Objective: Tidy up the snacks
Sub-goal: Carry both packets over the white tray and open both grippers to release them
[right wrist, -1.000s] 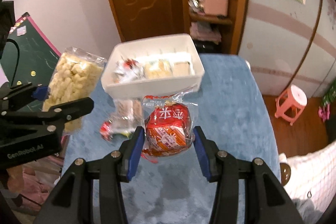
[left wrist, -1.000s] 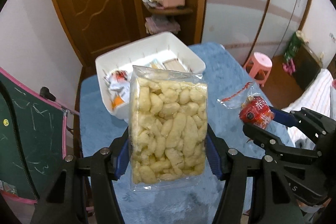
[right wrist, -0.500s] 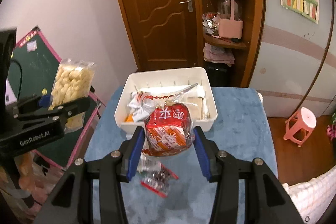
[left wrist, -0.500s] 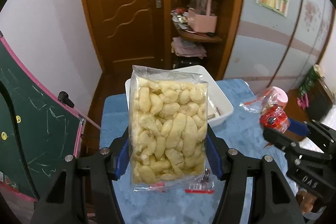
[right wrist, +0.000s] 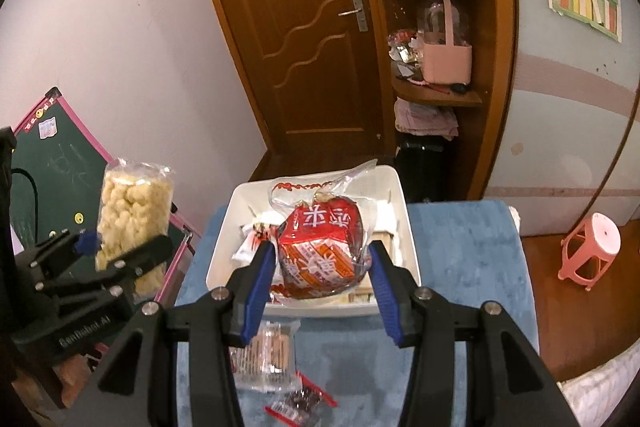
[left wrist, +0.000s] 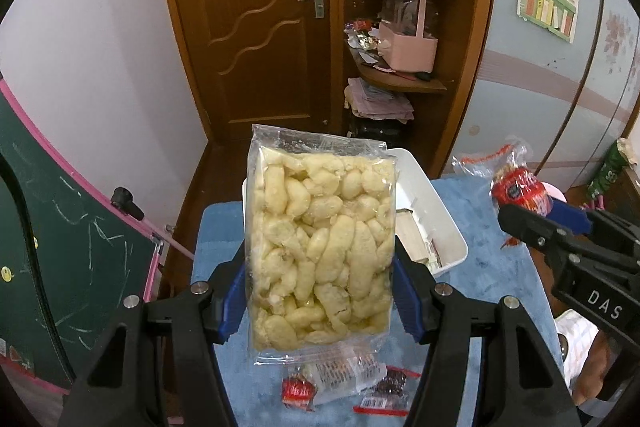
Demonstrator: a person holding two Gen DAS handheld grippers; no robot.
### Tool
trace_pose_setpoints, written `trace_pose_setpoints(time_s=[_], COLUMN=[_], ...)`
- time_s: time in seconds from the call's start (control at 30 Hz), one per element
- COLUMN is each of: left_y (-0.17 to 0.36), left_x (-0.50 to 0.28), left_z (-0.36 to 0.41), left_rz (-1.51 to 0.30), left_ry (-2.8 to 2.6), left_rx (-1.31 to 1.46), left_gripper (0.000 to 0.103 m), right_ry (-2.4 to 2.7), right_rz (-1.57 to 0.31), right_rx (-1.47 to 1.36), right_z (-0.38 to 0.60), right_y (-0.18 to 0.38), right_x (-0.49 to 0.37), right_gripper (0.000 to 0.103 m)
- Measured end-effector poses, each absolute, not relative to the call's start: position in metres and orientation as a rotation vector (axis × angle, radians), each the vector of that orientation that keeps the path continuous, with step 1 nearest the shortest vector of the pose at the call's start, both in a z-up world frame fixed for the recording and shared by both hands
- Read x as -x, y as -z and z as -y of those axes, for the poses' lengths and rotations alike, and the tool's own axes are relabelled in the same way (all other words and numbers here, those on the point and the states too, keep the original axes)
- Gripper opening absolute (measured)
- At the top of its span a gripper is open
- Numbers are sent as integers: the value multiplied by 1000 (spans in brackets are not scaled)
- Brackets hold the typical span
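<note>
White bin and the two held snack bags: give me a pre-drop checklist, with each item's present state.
1. Left gripper clamped on the puff bag: ok.
2. Right gripper clamped on the red snack bag: ok.
3. White bin has room: cannot tell; packets already inside.
4. Red snack bag lined up with the bin: ok.
5. Puff bag over the bin: not ok, off to its side in the right wrist view.
6. Loose packets still on the blue cloth: not ok.
</note>
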State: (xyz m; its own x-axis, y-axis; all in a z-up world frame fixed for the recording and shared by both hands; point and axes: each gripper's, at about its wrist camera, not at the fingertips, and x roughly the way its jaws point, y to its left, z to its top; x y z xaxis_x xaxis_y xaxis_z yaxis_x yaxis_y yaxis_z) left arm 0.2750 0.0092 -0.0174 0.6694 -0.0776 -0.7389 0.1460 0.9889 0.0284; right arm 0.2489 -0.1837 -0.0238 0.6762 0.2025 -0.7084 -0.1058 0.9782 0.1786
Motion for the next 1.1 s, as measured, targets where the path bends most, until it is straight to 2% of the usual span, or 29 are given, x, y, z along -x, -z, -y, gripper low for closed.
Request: trace_pose_setpoints(time_s=[0.47,0.5,0.57,0.67,1.1], left_y=[22,23,24,25,40], left_x=[-341,-347,-354,-361,-358], left_z=[14,14,14,11,15], left_rz=[-811,-811,-803,-789,-832], left_ry=[104,100,79,53,73], left_rx=[-135,-138,-151,-165,-178], left_gripper=[62,63,78,92,93], right_ry=[-131,-120,-116,-101,-113], right_rz=[-772,-772,-779,-799,-851], right_rx=[-37,-29,-18,-29,-70], right_z=[170,170,168,172,183], right_y=[25,26,29,33,46], right_x=[-313,-318,-325,-335,-330], right_gripper=[48,48,49,49,49])
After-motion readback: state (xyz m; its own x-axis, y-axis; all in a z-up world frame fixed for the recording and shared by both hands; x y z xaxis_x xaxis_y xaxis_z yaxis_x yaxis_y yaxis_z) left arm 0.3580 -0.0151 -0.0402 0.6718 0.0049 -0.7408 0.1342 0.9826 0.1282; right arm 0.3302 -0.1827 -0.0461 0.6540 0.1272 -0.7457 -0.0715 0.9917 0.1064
